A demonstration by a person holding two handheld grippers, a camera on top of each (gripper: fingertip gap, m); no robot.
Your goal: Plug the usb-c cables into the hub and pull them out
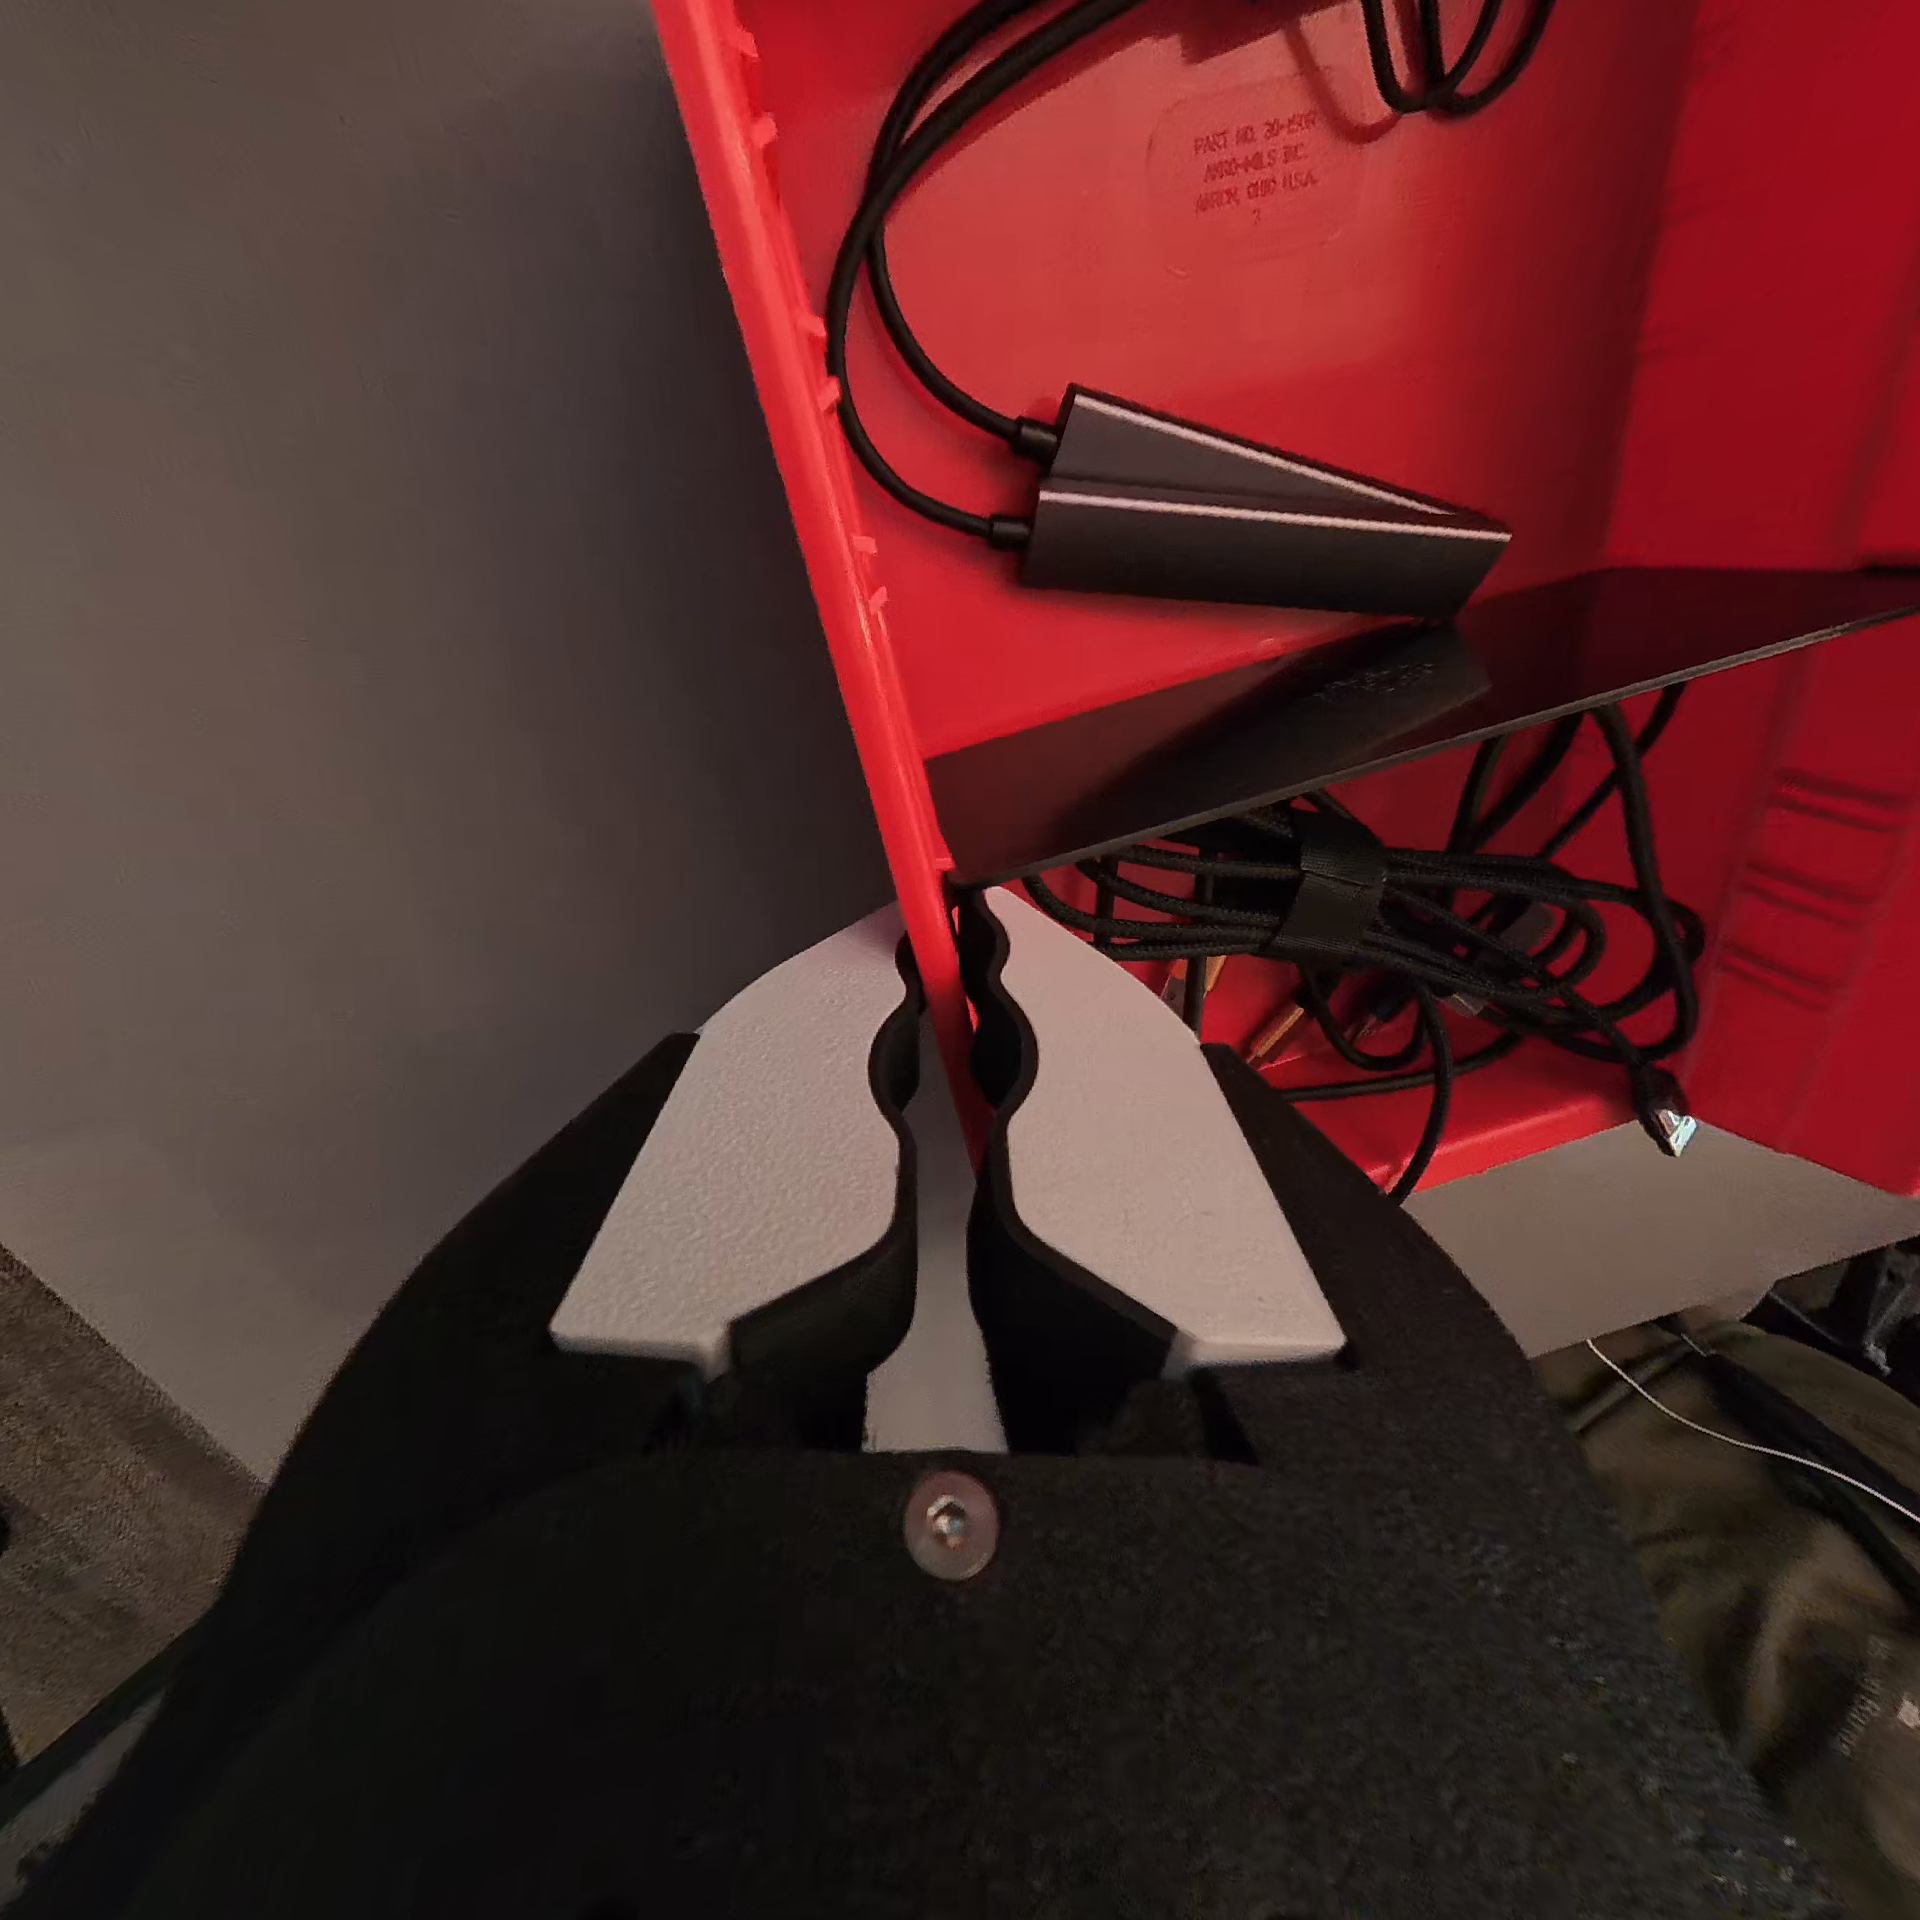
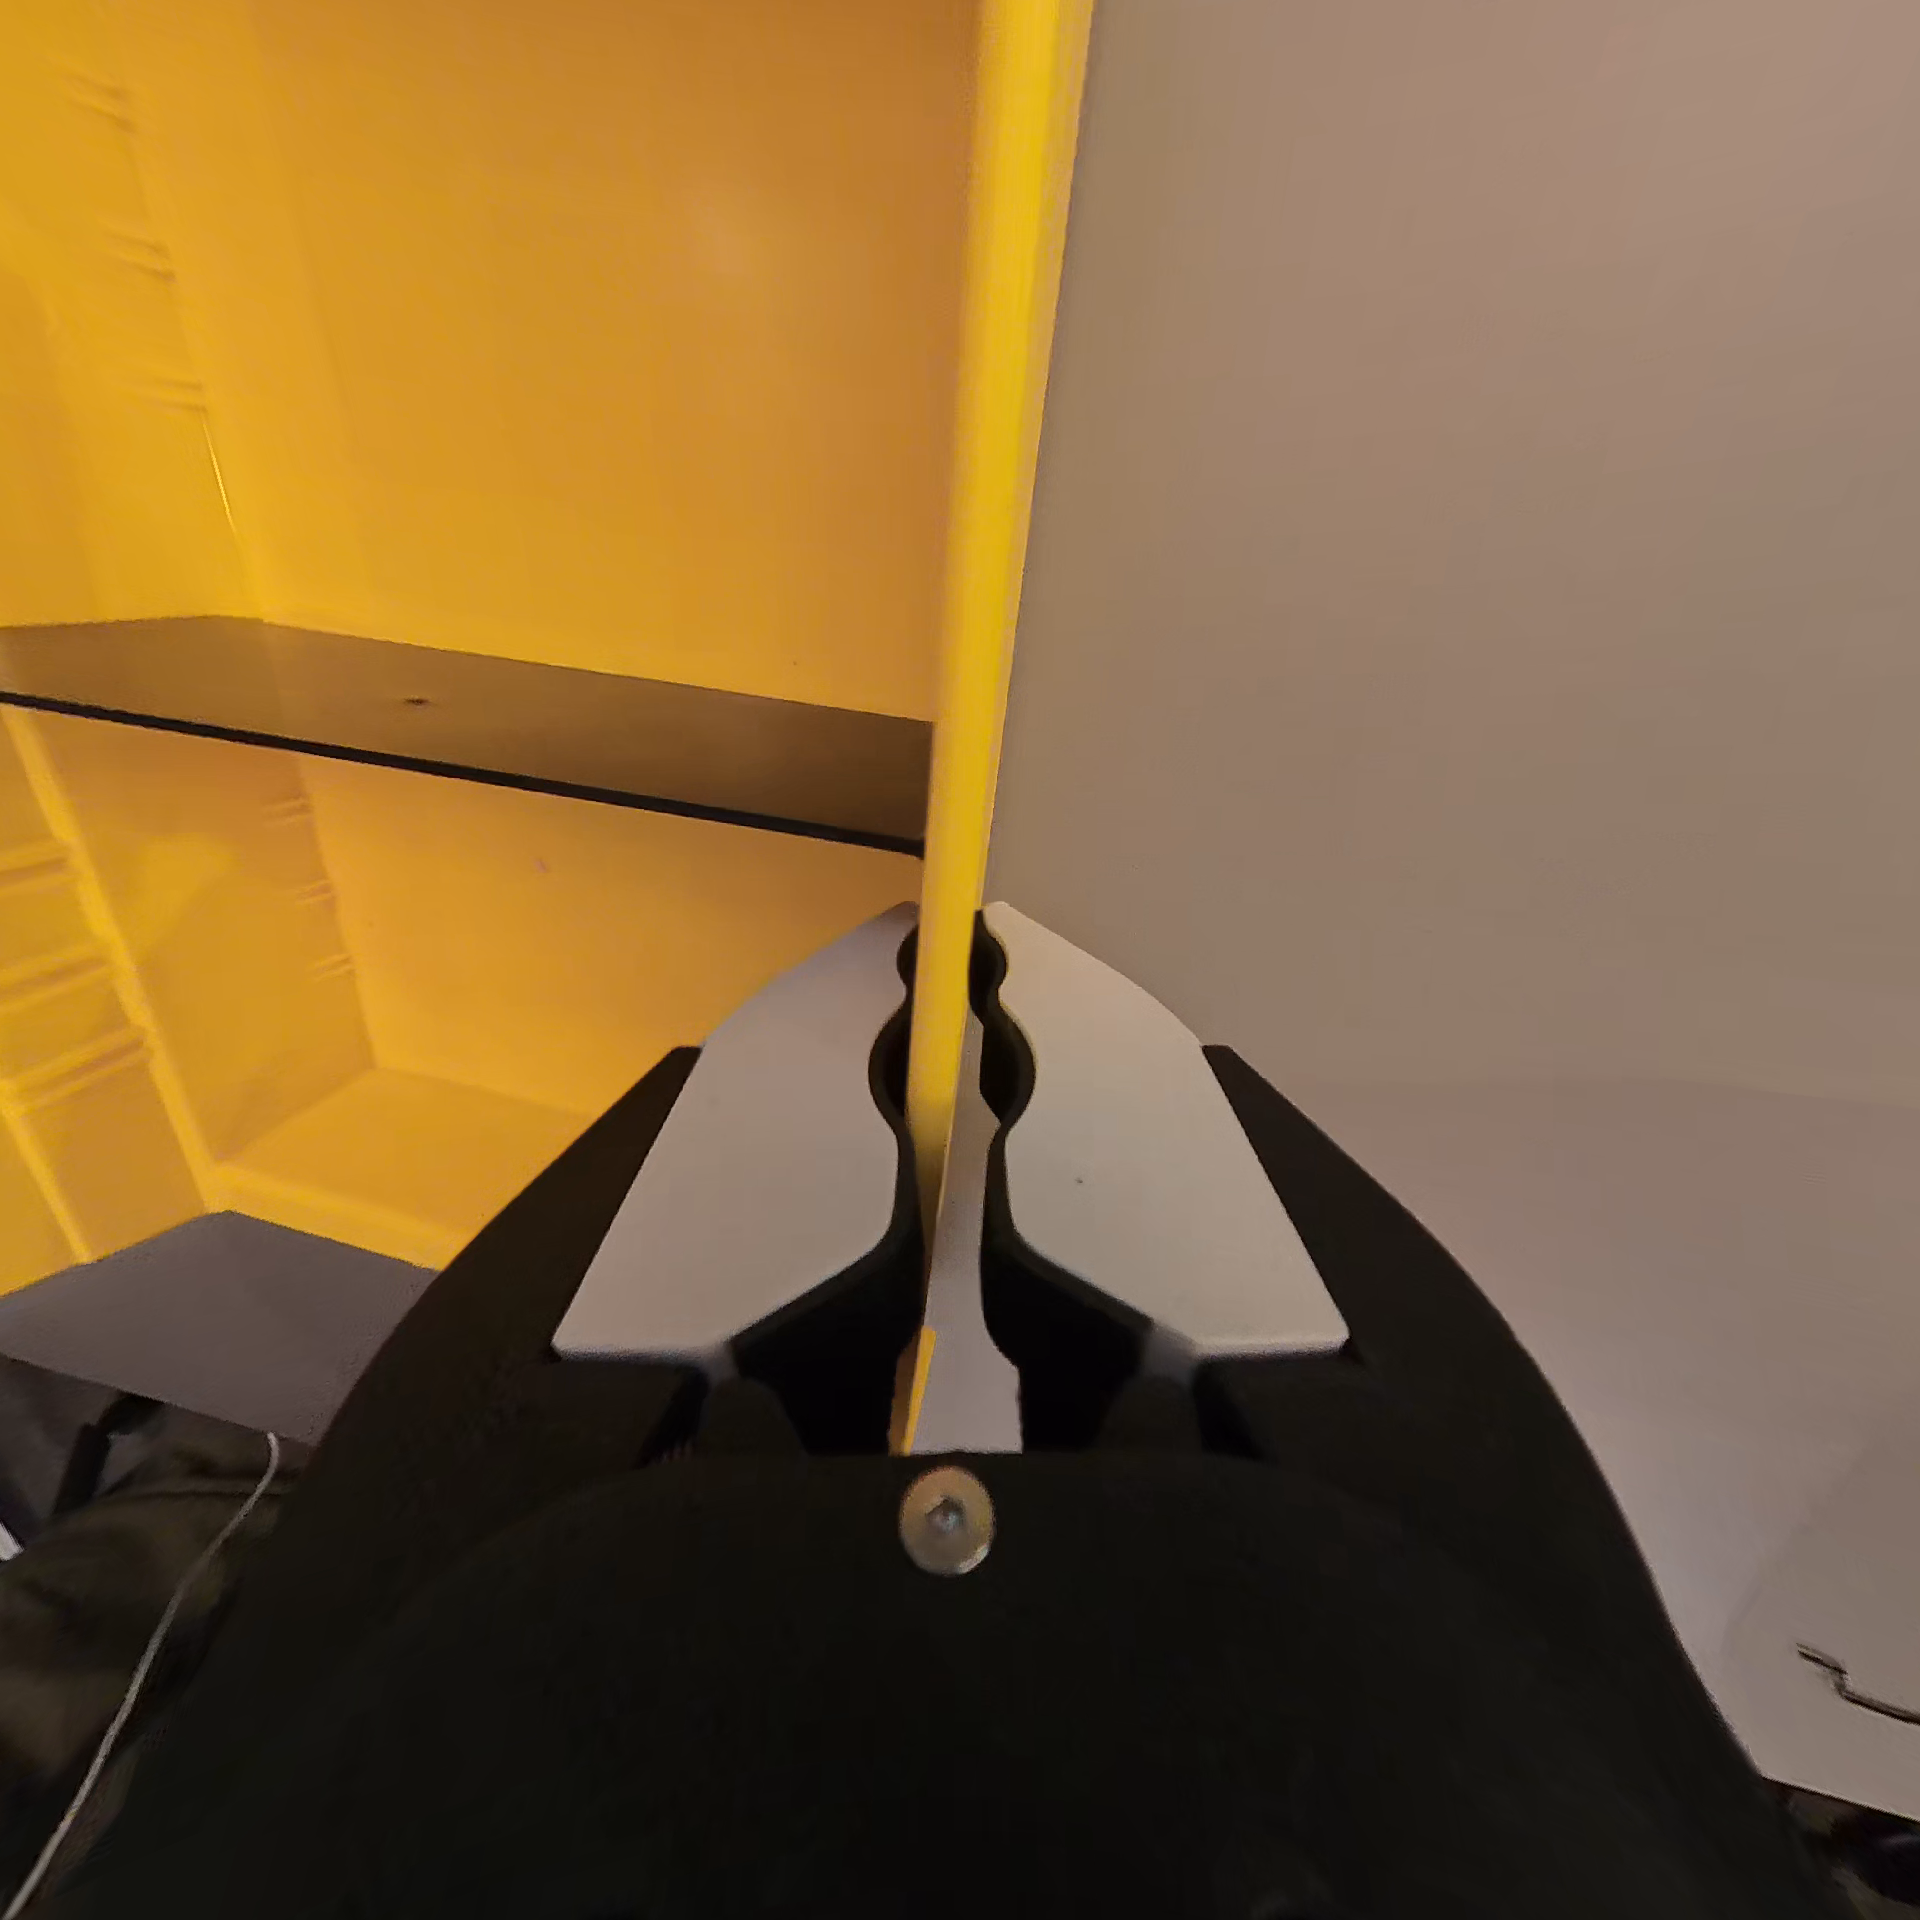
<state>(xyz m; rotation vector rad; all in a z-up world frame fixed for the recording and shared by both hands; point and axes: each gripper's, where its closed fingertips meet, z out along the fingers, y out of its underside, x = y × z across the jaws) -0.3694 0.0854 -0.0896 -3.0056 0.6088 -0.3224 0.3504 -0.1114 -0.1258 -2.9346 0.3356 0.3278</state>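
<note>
Your left gripper point(image 1: 940, 935) is clamped on the red bin point(image 1: 1351, 343) wall; ahead and right, two hubs point(image 1: 1257, 509) lie with cables point(image 1: 883, 312) pointing left. Your right gripper point(image 2: 940, 925) is clamped on the yellow bin point(image 2: 997, 520) wall.

White table point(image 1: 1621, 1226) carries red bin point(image 1: 1351, 312) ahead of left tool; same pale surface point(image 2: 1507, 727) carries yellow bin point(image 2: 623, 364) ahead-left of right tool. Black divider point(image 1: 1558, 675) crosses red bin; hubs point(image 1: 1247, 520) beyond it, cable bundle point(image 1: 1403, 914) nearer tool. Black divider point(image 2: 468, 717) crosses yellow bin.
</note>
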